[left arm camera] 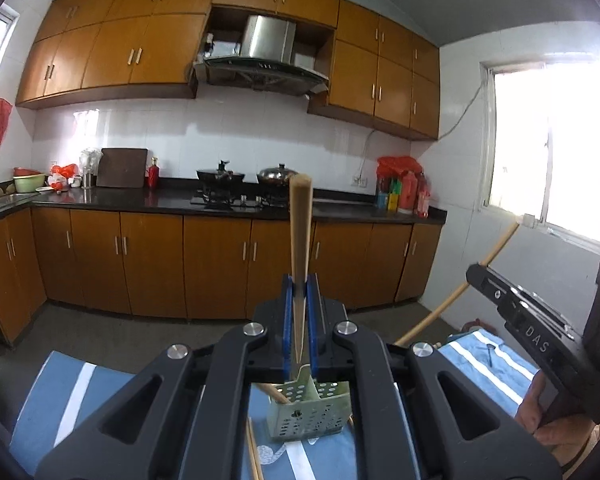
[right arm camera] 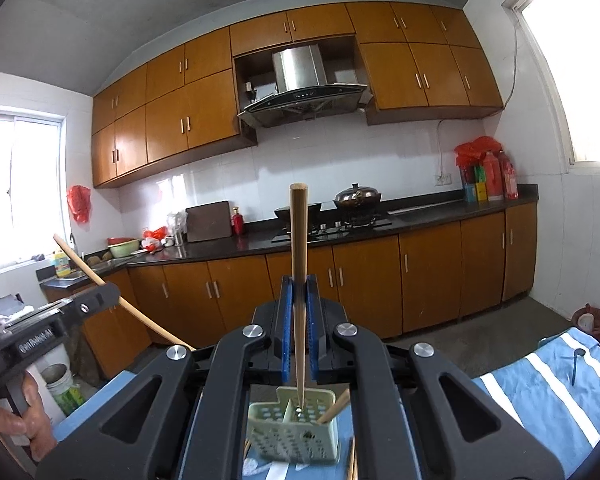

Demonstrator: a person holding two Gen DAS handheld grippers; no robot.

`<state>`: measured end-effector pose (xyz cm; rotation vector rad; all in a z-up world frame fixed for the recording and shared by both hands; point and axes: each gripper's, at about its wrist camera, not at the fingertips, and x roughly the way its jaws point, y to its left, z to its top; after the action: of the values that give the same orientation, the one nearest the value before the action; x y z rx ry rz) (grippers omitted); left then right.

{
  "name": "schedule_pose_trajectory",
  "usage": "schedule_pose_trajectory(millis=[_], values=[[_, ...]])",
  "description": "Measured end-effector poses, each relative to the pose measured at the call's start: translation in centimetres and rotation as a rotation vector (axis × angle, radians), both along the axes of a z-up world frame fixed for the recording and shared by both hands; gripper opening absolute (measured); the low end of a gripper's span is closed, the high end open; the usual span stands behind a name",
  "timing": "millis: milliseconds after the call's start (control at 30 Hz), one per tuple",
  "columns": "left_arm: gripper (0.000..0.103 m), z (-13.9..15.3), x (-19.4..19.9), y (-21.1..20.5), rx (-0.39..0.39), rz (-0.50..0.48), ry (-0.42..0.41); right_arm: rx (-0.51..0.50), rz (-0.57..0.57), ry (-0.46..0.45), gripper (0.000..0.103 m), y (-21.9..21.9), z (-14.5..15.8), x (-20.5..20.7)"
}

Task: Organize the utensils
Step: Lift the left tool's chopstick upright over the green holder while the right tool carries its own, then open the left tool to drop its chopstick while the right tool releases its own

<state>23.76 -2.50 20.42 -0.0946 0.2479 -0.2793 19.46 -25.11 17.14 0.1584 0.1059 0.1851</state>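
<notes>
Each gripper's fingers were clamped on an upright chopstick: the left gripper point(left arm camera: 300, 292) on one chopstick point(left arm camera: 300, 224), the right gripper point(right arm camera: 299, 292) on another point(right arm camera: 299, 240). Both hung above the perforated holder point(right arm camera: 296, 436) on the striped cloth point(left arm camera: 60, 408). Only the right view showed a dark spoon point(right arm camera: 576, 364) clearly.

Left gripper point(left arm camera: 300, 292) jaws clamp a chopstick point(left arm camera: 300, 224) upright. Below sits a perforated green utensil holder point(left arm camera: 306, 416) on the blue-striped cloth point(left arm camera: 60, 396) covering the surface. Right gripper point(left arm camera: 520, 312) at right, holding another chopstick point(left arm camera: 456, 292).
</notes>
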Motion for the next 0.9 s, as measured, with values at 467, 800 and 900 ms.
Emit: schedule_pose_trajectory(millis=[467,800,900], values=[[0.009,-6.4,4.9,-1.3,0.038,-0.048,0.165,0.009,0.057,0.201,0.008,0.5,-4.9,4.1],[0.021,-4.7,2.4,0.0,0.006,-0.030,0.122,0.006,0.035,0.148,0.020,-0.1,-2.6,1.1],[0.025,-4.1,0.2,1.4,-0.013,-0.010,0.104,0.008,0.011,0.127,0.021,-1.2,-1.8,-0.8]])
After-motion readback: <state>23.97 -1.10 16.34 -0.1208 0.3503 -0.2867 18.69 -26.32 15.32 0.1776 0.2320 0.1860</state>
